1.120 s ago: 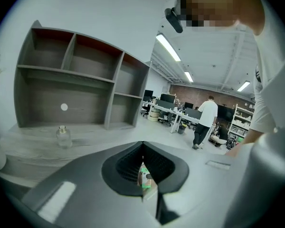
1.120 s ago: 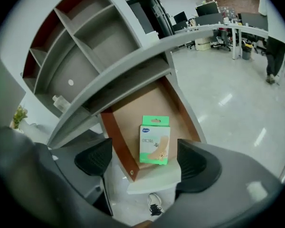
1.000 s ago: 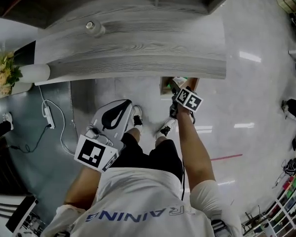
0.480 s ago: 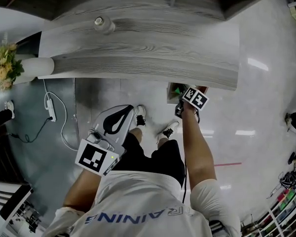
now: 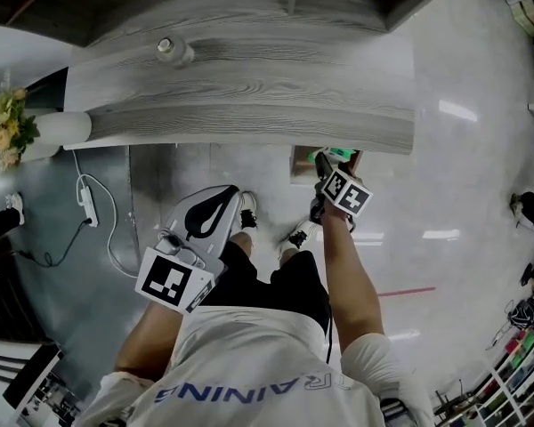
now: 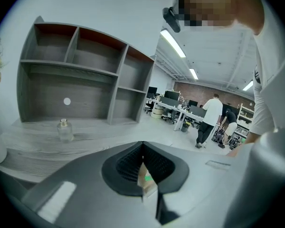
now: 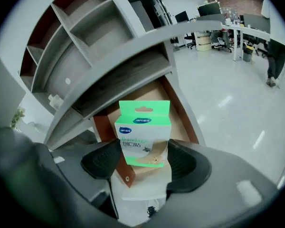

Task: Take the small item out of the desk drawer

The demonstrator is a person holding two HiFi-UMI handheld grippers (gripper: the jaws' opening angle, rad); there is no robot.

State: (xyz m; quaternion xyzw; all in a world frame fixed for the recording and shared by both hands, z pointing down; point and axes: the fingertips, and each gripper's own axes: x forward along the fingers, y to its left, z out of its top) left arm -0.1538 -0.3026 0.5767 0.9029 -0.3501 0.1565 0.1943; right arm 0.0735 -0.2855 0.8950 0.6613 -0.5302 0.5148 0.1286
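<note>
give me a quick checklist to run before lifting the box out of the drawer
1. Drawer pulled out far enough to reach in: ok.
2. Box centred in the right gripper: ok. The jaws are closing and the pads look to meet both its sides.
3. Hold firm enough to lift: cannot tell, the jaws have not settled.
4. Way up free of the desk: probably ok. In the head view the gripper sits just outside the desk's front edge.
5. Left gripper out of the way: ok. It is shut and held back from the desk.
</note>
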